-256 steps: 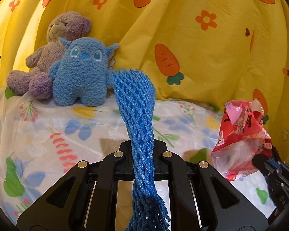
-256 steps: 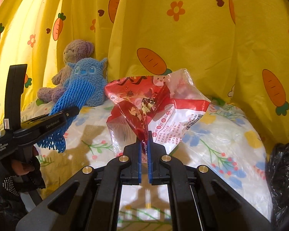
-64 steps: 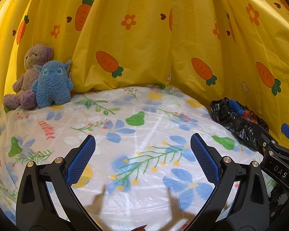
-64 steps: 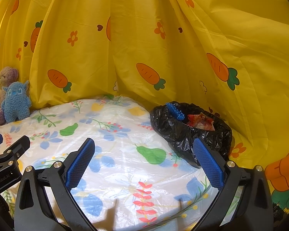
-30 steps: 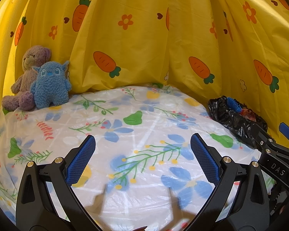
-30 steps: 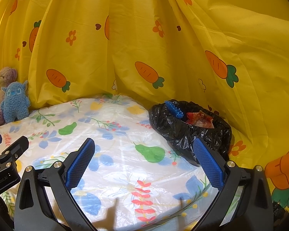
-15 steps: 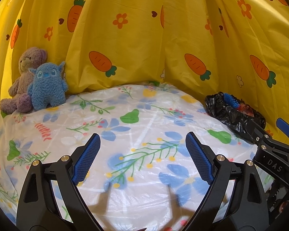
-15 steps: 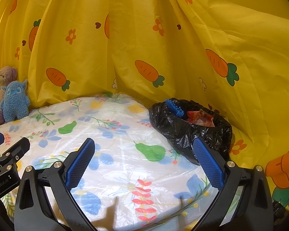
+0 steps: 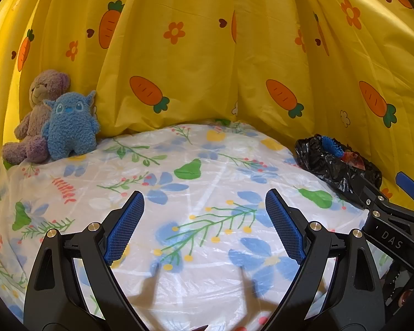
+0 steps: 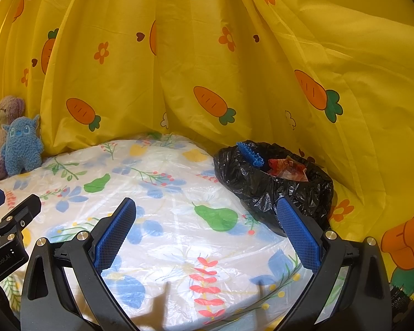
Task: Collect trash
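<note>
A black trash bag point(image 10: 265, 183) sits at the right edge of the flowered table, open at the top. A blue foam net point(image 10: 249, 154) and a red snack wrapper point(image 10: 288, 169) lie inside it. The bag also shows in the left wrist view point(image 9: 331, 162), with the net point(image 9: 331, 144) and wrapper point(image 9: 353, 160) in it. My left gripper point(image 9: 204, 220) is open and empty above the table's middle. My right gripper point(image 10: 207, 229) is open and empty, just left of the bag. Each gripper shows at the edge of the other's view.
A purple teddy bear point(image 9: 38, 110) and a blue plush monster point(image 9: 69, 124) sit at the far left against the yellow carrot-print curtain point(image 9: 207, 55). The table has a plastic-covered floral cloth point(image 9: 196, 193). The curtain wraps round the back and right.
Since 8.5 s ago both grippers have let go of the net and the wrapper, which now lie in the bag. In the last second the left gripper's fingers have narrowed slightly.
</note>
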The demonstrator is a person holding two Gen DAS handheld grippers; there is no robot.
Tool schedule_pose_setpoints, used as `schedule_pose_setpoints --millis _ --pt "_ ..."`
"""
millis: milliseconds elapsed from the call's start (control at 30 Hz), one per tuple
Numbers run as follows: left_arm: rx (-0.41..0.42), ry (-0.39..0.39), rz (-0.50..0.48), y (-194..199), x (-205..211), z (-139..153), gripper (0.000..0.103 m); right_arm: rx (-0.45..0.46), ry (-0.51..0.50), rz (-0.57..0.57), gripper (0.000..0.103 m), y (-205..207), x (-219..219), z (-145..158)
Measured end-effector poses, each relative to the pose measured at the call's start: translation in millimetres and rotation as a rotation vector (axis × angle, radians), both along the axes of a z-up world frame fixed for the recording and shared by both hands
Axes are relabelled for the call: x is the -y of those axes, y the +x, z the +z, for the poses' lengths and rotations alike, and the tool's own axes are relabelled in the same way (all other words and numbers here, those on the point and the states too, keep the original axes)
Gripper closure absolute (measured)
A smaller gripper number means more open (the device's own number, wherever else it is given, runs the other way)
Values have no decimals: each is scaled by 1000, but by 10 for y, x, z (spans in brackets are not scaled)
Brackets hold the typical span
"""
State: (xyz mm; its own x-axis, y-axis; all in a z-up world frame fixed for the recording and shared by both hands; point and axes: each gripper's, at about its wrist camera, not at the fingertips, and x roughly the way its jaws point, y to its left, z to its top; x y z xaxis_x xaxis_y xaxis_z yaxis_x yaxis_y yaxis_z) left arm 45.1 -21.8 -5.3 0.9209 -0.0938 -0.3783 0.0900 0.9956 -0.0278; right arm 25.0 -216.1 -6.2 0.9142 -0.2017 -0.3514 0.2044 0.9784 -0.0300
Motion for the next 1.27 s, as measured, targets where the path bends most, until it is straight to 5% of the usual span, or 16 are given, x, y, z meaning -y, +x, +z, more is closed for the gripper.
schedule_pose_setpoints --millis 1267 --pt "5 12 46 55 -6 76 7 6 9 -4 5 51 -15 14"
